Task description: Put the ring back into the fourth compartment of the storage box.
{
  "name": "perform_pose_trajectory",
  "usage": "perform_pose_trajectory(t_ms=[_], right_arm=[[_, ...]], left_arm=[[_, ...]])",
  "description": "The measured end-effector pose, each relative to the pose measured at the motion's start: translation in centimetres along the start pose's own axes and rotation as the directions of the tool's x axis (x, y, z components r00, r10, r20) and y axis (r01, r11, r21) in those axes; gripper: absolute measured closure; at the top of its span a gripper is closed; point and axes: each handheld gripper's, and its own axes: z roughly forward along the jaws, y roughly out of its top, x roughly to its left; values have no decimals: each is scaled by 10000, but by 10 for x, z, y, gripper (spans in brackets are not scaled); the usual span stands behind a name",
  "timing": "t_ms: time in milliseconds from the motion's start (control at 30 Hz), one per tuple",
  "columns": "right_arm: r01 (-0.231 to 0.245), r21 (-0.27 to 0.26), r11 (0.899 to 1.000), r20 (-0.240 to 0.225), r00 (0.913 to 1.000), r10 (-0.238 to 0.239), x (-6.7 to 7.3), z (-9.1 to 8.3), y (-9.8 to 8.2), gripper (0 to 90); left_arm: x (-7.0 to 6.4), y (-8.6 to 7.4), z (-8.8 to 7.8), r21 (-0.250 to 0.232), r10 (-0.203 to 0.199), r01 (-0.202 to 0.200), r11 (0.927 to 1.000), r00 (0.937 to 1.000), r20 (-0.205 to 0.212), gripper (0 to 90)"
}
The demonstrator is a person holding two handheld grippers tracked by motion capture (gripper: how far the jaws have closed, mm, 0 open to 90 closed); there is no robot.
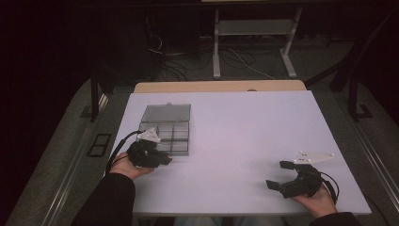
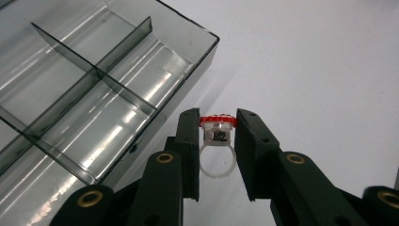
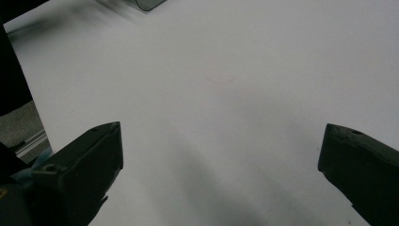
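One small clear plastic ring with a red top [image 2: 217, 129] is held by the left tongs [image 2: 217, 141]; placement into the smoky divided plastic box [image 2: 94, 80] is judged next, while the right tongs [image 3: 221, 155] are spread wide.

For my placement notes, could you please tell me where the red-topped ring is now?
In the left gripper view, the red-topped ring sits clamped between the left tool tips, just right of the divided clear box corner.

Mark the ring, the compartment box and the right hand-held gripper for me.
ring [image 2: 217, 123], left gripper view, on its red top.
compartment box [image 2: 195, 61], left gripper view, on its near corner wall.
right hand-held gripper [image 1: 278, 175], high view, between its open jaws.
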Motion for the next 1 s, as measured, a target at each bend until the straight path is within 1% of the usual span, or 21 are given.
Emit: perform_pose_trajectory(t_ms=[167,233,333,367,433,467,500,533,600,633,667,700,767,833,867,900,967,1000], right_arm=[[-23,6,10000,-12,10000,23,0,0,0,0],[-34,7,10000,-10,10000,34,0,0,0,0],[-27,8,10000,-10,10000,27,0,0,0,0],[-28,11,10000,-13,10000,28,0,0,0,0],[-26,11,10000,-15,10000,26,0,0,0,0],[-25,15,10000,-12,10000,25,0,0,0,0],[-26,14,10000,-15,10000,26,0,0,0,0],[-25,7,10000,-15,10000,25,0,0,0,0],[-28,11,10000,-14,10000,28,0,0,0,0],[-28,18,10000,-15,10000,29,0,0,0,0],[-32,13,10000,-14,10000,32,0,1,0,0],[-32,20,10000,-10,10000,32,0,0,0,0],[-39,26,10000,-13,10000,39,0,0,0,0],[-29,14,10000,-13,10000,29,0,0,0,0],[-32,17,10000,-16,10000,32,0,0,0,0],[-31,14,10000,-10,10000,31,0,1,0,0],[-36,25,10000,-13,10000,36,0,1,0,0],[-39,32,10000,-18,10000,39,0,1,0,0]], left_arm=[[1,4,-5,-23,43,-43,10000,10000,3,702],[2,5,-8,-82,-33,33,10000,10000,-9,702],[5,8,-12,-188,0,-1,9998,10000,-36,702],[5,8,-14,-246,-67,66,9997,10000,-59,702],[8,10,-17,-282,-8,5,9996,9999,-110,702],[8,10,-19,-325,-94,90,9994,9999,-117,702],[9,11,-21,-349,-65,59,9994,9999,-157,702],[9,12,-23,-398,-119,111,9991,9998,-184,702],[11,13,-27,-391,-74,64,9992,9997,-250,702],[11,14,-29,-492,-180,166,9986,9994,-282,702],[13,14,-31,-512,-161,145,9986,9994,-310,702],[14,15,-32,-519,-126,110,9986,9994,-316,702],[15,17,-35,-457,-201,184,9988,9991,-370,702],[17,18,-38,-430,-134,115,9990,9989,-439,702],[18,19,-39,-455,-246,225,9987,9985,-480,702],[19,19,-40,-428,-155,134,9990,9986,-496,702],[21,21,-42,-412,-205,183,9990,9984,-535,702],[23,22,-42,-388,-168,147,9991,9983,-553,702]])
